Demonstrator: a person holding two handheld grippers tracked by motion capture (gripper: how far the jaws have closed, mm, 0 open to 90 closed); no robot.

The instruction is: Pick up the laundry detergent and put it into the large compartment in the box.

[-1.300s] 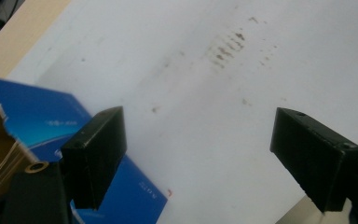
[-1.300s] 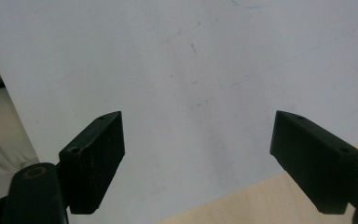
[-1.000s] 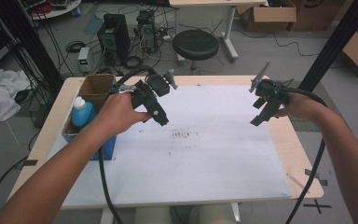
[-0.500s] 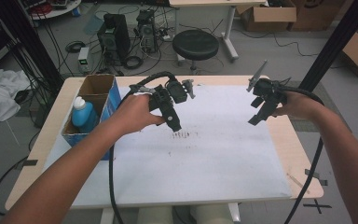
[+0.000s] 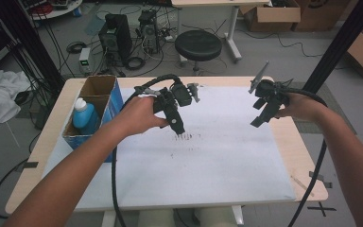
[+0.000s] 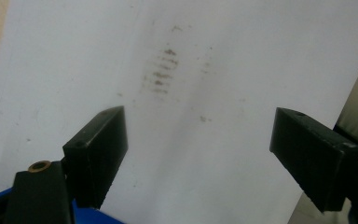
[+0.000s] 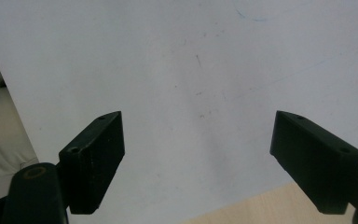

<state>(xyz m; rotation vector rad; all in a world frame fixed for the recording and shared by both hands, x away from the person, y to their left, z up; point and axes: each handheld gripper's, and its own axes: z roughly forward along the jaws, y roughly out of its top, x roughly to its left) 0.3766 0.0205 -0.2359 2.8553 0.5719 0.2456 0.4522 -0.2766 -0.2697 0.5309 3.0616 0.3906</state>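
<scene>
Nearest the person, a white sheet (image 5: 194, 161) covers most of the table (image 5: 307, 165), whose pale wood shows along the edges. Both forearms reach in over it from the bottom of the high view.

The left hand-held gripper (image 5: 178, 126) hangs over the middle of the sheet, pointing down at a patch of brown smudges (image 5: 185, 137). In the left gripper view its black jaws stand wide apart with nothing between them, the smudges (image 6: 161, 70) lying on the sheet beyond the tips. A black cable (image 5: 116, 189) trails from it toward the near edge.

The right hand-held gripper (image 5: 260, 118) is held above the right side of the sheet, well apart from the left one. The right gripper view shows its jaws also spread wide and empty, over bare sheet and a corner of wood.

At the table's left edge stands an open cardboard box with a blue side (image 5: 116, 97). It has two compartments: the nearer holds a blue bottle with a white cap (image 5: 84, 113), upright; what the farther one holds I cannot tell.

Beyond the table, a black round stool (image 5: 198, 45) stands on the floor.
</scene>
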